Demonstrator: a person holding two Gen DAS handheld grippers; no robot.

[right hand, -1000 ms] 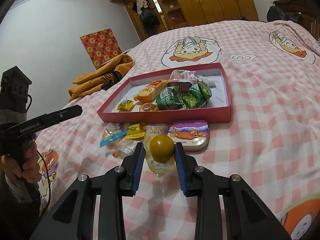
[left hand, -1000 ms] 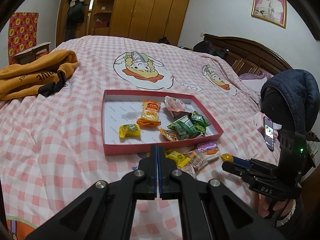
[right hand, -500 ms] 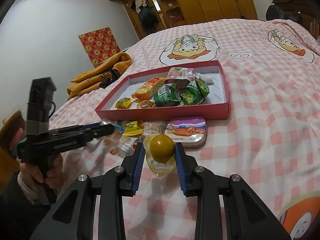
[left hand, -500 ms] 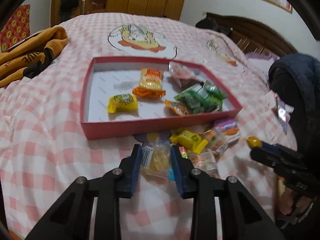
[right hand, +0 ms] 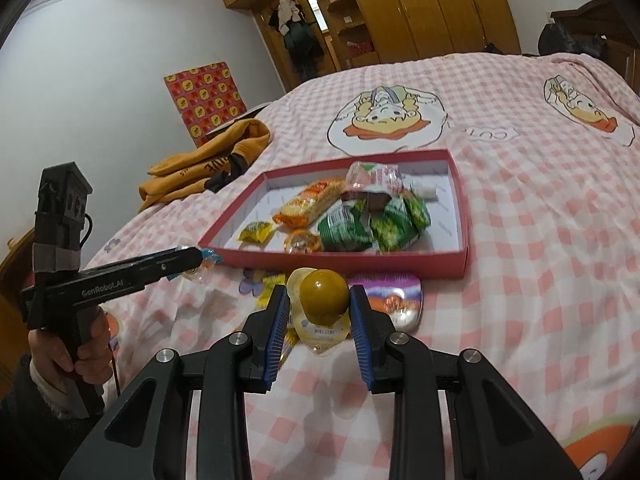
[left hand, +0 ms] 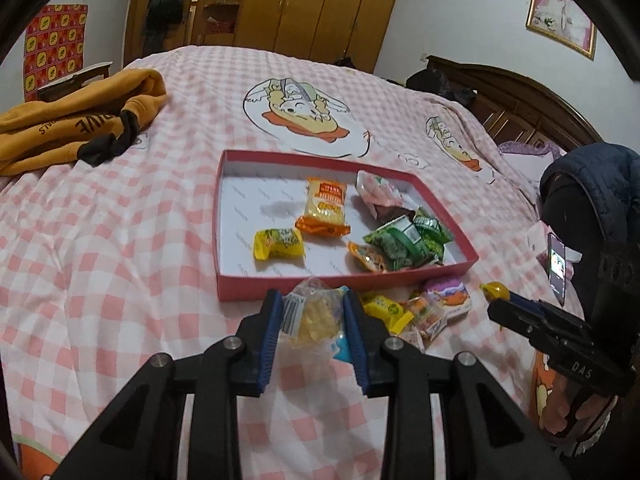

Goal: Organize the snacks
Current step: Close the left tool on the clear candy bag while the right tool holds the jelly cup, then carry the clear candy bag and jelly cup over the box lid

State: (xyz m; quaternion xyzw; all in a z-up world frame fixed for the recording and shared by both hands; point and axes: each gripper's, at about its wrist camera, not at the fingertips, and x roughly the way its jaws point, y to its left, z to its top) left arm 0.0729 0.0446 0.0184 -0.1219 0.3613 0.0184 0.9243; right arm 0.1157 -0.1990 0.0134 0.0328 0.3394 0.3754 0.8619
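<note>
A shallow red box point(left hand: 256, 284) with a white floor lies flat on the bed, holding an orange biscuit packet point(left hand: 325, 208) at its middle, a small yellow sweet point(left hand: 278, 243) nearer, a pink-and-white wrapper point(left hand: 378, 196) at the far right and a heap of green packets point(left hand: 408, 240) at the near right. Just outside its near wall lie a yellow wrapped sweet point(left hand: 382, 306), a clear crinkled packet point(left hand: 426, 316) and a purple-lidded tub point(right hand: 394, 300). A clear bag of yellow pieces point(left hand: 314, 314) sits between blue pads, and a clear jelly cup with a round yellow-brown fruit point(right hand: 323, 292) likewise.

Both your wrist views look forward along their tongs, low and close over the bed; each shares the red tray point(left hand: 320, 286) point(right hand: 360, 258) just ahead.
</note>
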